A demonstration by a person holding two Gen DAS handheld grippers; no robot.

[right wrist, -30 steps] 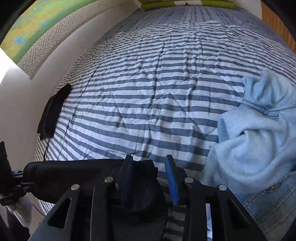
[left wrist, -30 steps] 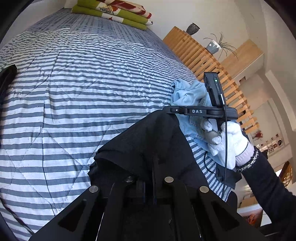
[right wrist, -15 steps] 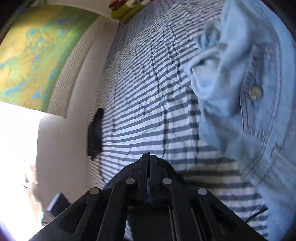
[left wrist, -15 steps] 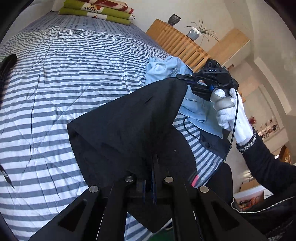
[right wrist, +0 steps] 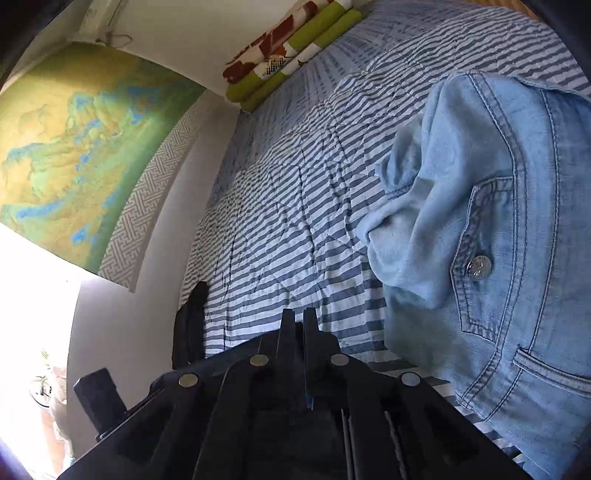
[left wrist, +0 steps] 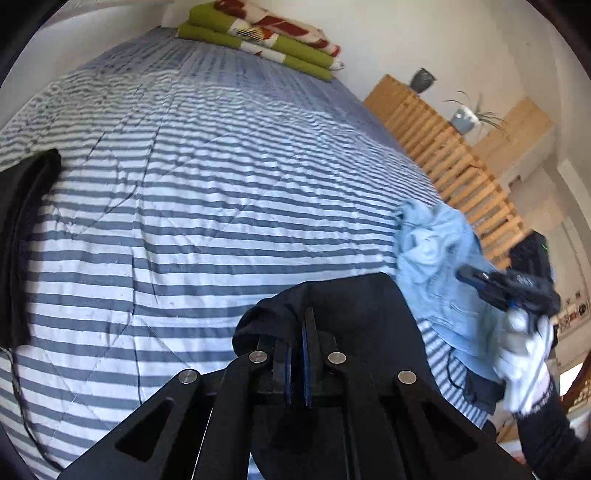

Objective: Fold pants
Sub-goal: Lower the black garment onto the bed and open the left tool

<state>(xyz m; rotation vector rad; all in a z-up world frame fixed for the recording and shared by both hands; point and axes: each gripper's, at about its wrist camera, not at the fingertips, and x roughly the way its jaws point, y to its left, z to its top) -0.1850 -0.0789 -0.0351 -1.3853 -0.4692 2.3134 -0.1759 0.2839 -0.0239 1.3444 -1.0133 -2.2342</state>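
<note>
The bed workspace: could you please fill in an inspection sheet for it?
Surface: striped bedspread, wrinkled.
Job's things: black pants, bunched at the near edge.
Clutter: denim garment, crumpled on the right; folded blanket at the far end; dark cloth at the left edge.
Grippers: left claw shut on the pants; right claw, in a gloved hand, has just been opening a little, nothing seen between its jaws.
Cables: thin black cable on the bedspread by the denim.
Surroundings: slatted wood rack, potted plant, wall map.
</note>
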